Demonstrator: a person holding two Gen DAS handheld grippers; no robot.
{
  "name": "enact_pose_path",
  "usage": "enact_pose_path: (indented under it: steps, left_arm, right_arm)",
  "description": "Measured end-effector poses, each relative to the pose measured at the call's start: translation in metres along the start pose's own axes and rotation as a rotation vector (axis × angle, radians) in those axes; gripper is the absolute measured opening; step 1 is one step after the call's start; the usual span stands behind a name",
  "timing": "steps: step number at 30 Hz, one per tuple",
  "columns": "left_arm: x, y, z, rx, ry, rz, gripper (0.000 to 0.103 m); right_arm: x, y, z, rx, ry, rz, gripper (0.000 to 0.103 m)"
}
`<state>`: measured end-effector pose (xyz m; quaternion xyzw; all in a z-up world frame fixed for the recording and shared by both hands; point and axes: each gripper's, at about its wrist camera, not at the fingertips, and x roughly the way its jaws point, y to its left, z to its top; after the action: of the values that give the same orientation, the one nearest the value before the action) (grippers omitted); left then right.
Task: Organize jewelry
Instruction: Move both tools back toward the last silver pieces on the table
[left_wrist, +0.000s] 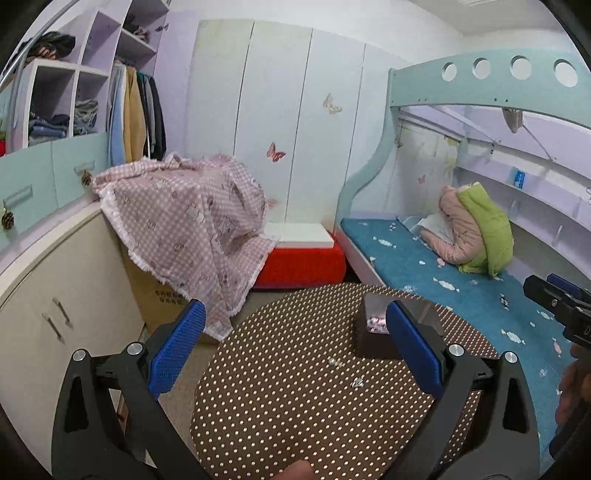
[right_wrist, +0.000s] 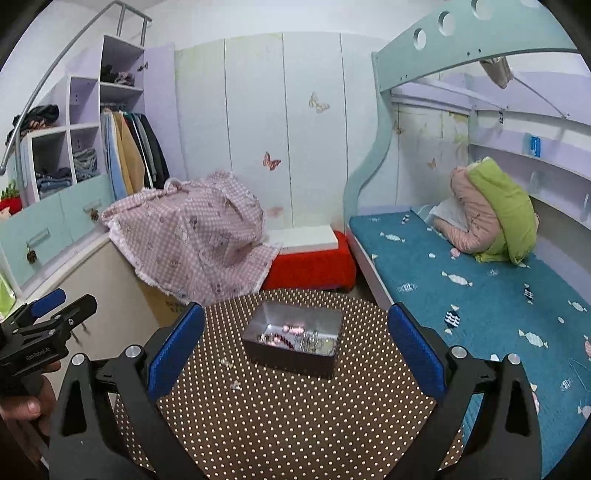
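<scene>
A dark metal box (right_wrist: 293, 341) stands on the round brown polka-dot table (right_wrist: 295, 424), holding a red bead string, pink pieces and silver jewelry. Two small shiny pieces (right_wrist: 226, 362) lie loose on the table left of the box; the nearer one (right_wrist: 235, 386) is closer to me. In the left wrist view the box (left_wrist: 373, 334) sits partly behind my right finger, and the two loose pieces (left_wrist: 336, 362) lie just in front of it. My left gripper (left_wrist: 295, 347) is open and empty above the table. My right gripper (right_wrist: 295, 347) is open and empty, facing the box.
A bed with a blue cover (right_wrist: 480, 295) runs along the right, with a pink and green jacket (right_wrist: 491, 218) on it. A checked cloth (right_wrist: 192, 236) covers a box at the left. A red stool (right_wrist: 310, 266) stands behind the table. A cabinet (left_wrist: 55, 314) stands at the left.
</scene>
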<state>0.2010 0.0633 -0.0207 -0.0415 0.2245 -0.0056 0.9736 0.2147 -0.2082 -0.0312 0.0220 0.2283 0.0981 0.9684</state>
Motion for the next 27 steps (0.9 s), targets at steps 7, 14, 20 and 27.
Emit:
enact_pose_path:
  steps: [7, 14, 20, 27]
  left_arm:
    - [0.015, 0.008, -0.014, -0.013, 0.049, 0.010, 0.098]
    - [0.040, 0.015, -0.033, -0.015, 0.115, 0.023, 0.098]
    - [0.070, 0.024, -0.048, -0.021, 0.180, 0.042, 0.098]
    - [0.100, 0.028, -0.062, -0.016, 0.241, 0.050, 0.098]
  right_arm:
    - [0.029, 0.009, -0.023, -0.024, 0.103, 0.037, 0.096]
    - [0.094, 0.024, -0.068, -0.045, 0.304, 0.104, 0.096]
    - [0.146, 0.046, -0.095, -0.106, 0.431, 0.152, 0.076]
    - [0.175, 0.065, -0.106, -0.164, 0.472, 0.209, 0.056]
